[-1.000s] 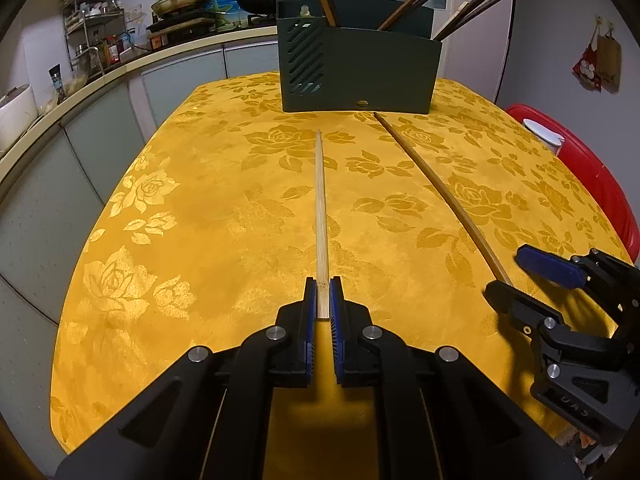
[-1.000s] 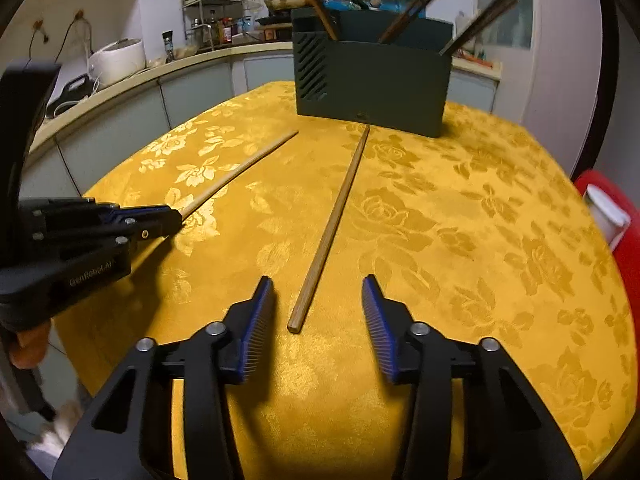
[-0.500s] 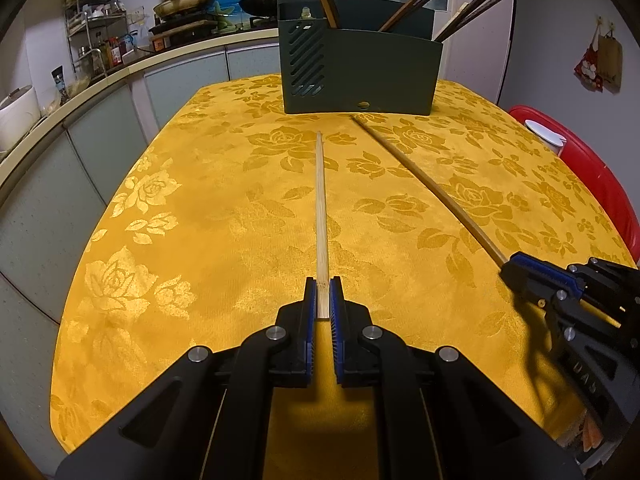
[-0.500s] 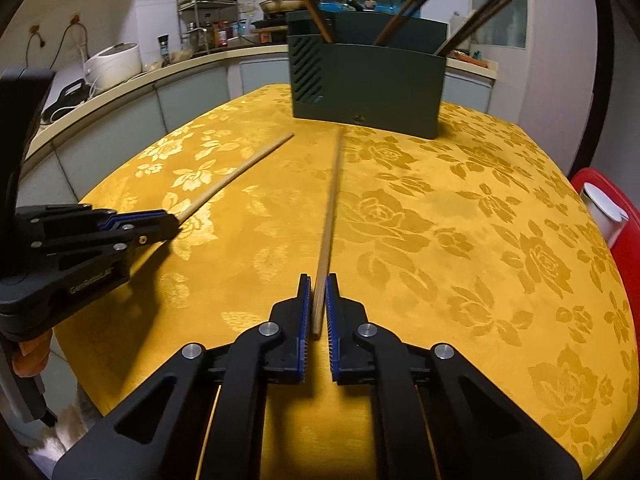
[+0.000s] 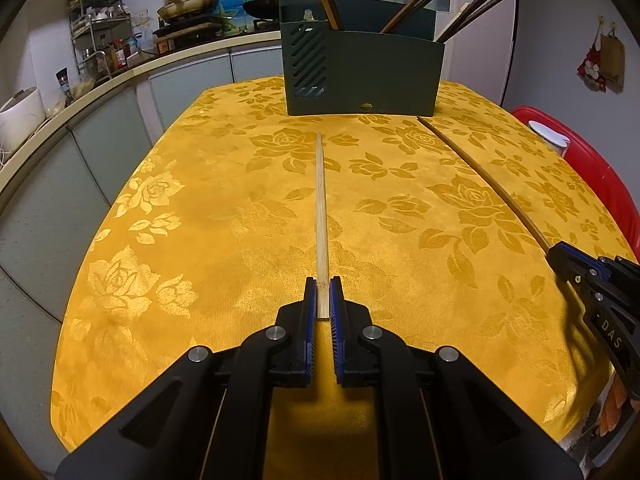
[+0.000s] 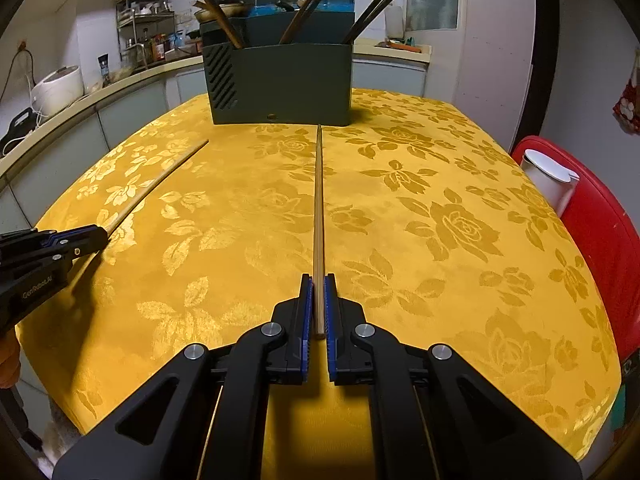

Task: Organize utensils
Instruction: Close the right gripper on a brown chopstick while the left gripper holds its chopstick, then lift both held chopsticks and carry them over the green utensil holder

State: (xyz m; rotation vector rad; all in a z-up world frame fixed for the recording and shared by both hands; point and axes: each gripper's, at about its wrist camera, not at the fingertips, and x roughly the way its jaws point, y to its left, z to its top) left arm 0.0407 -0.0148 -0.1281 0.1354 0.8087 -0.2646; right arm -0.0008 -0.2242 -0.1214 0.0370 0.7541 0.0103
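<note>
The left gripper (image 5: pixel 322 292) is clamping the near end of a pale, light-toned bamboo chopstick (image 5: pixel 321 208) between its blue-padded jaws, which are standing nearly closed with only the stick's thickness separating them. This chopstick is extending straight ahead over the yellow rose-patterned tablecloth (image 5: pixel 192 216), its tapered tip pointing toward the dark green rectangular utensil holder (image 5: pixel 362 74) but stopping short of it.

The right gripper (image 6: pixel 318 300) is gripping the near end of a darker brown wooden chopstick (image 6: pixel 318 208) in the same manner, its jaws pressing on both sides of the stick. The far tip of this chopstick is reaching close to the base of the utensil holder. Whether either stick's far end is touching the cloth cannot be determined.

In the left wrist view, the right gripper is appearing at the right edge with the brown chopstick running diagonally toward the holder. In the right wrist view, the left gripper is appearing at the left edge with the pale chopstick.

The utensil holder is standing upright at the far end of the table and is containing several dark chopsticks (image 6: pixel 216 8) leaning at different angles. A red chair (image 6: pixel 592 232) is standing beside the table's right side.
</note>
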